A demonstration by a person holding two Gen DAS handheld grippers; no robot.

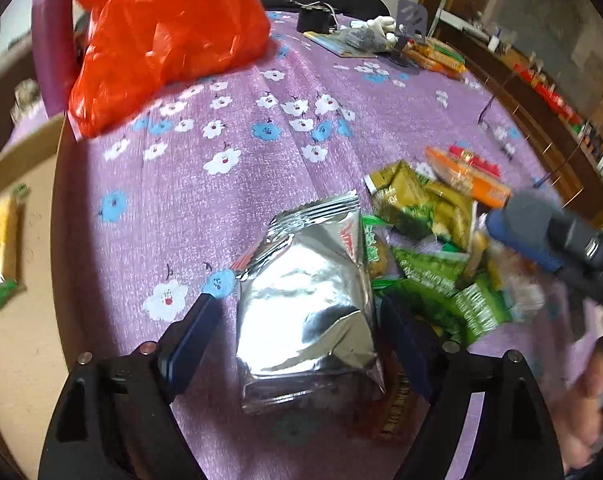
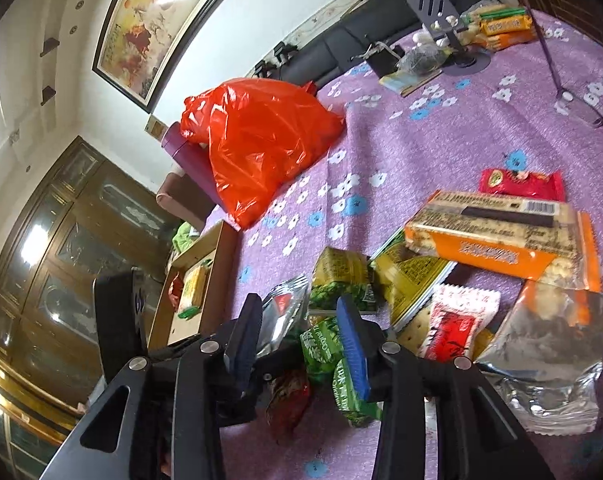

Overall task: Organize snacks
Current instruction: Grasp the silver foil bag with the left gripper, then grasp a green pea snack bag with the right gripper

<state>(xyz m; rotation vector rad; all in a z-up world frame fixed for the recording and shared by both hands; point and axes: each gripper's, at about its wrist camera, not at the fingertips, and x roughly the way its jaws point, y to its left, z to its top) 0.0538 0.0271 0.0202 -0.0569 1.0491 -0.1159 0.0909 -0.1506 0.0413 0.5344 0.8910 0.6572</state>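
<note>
From the left wrist, the left gripper (image 1: 297, 312) hangs over a silver foil snack bag (image 1: 307, 308) lying on the purple flowered tablecloth (image 1: 229, 128). Its jaws stand wide, one on each side of the bag, and neither pad presses it. Just right of the bag lies a heap of green snack packets (image 1: 433, 240), with an orange biscuit pack (image 1: 473, 180) behind them. The right gripper (image 1: 549, 236) shows blurred above that heap. A red plastic bag (image 1: 165, 40) sits at the far left of the table, and a cardboard box (image 1: 9, 240) holding a yellow packet stands at the left edge.

From the right wrist, the right gripper (image 2: 297, 344) hovers low over the green snack packets (image 2: 329, 344). Its jaws are partly apart; the packets lie below and between them, and no grip is visible. To the right lie the orange biscuit pack (image 2: 497, 236), a red-and-white packet (image 2: 453, 328) and a second foil bag (image 2: 549, 356). The cardboard box (image 2: 221, 264) stands to the left, beside the red plastic bag (image 2: 257, 144).
</note>
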